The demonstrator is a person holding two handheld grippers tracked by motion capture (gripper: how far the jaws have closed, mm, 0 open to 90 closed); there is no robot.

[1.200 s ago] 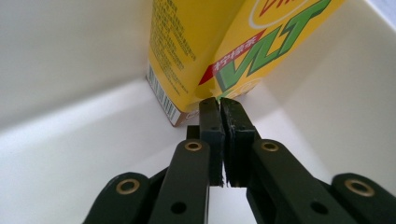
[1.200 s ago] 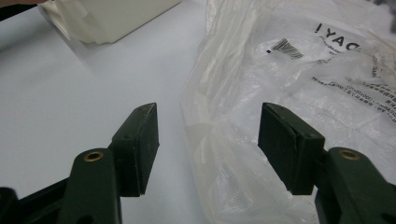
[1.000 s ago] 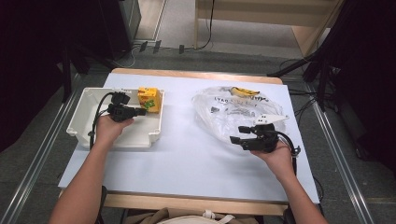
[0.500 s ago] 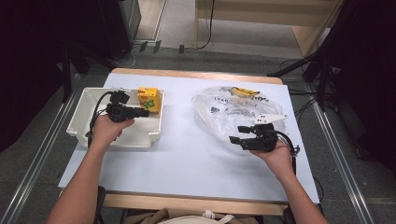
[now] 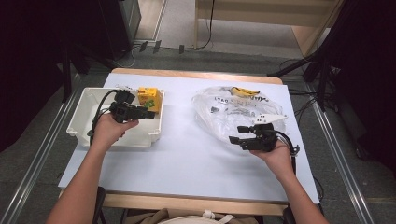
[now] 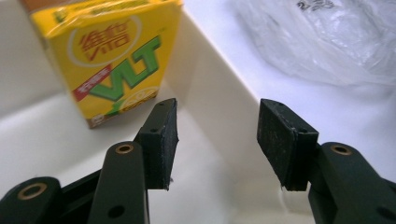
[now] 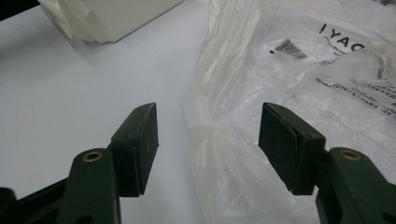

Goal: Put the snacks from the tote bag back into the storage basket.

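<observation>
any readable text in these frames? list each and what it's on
"VLT": green letters on the yellow drink carton in the white bin.
Chinese characters above it: print too stylised to quote surely.
"YAC": black print on the clear plastic bag, cut off at the edge.
Barcode and fine lines on the bag: too small.

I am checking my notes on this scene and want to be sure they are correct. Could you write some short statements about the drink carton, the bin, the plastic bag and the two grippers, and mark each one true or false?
1. The yellow drink carton stands inside the white bin. True.
2. The left gripper is shut on the carton. False: its jaws have just been opening, with nothing between them, and the carton stands apart beyond them.
3. The clear plastic bag lies inside the bin. False: it lies on the white table top, to the right of the bin.
4. The right gripper is open, with the edge of the bag between its jaws. True.
5. A yellow thing shows at the far edge of the bag. True.
</observation>
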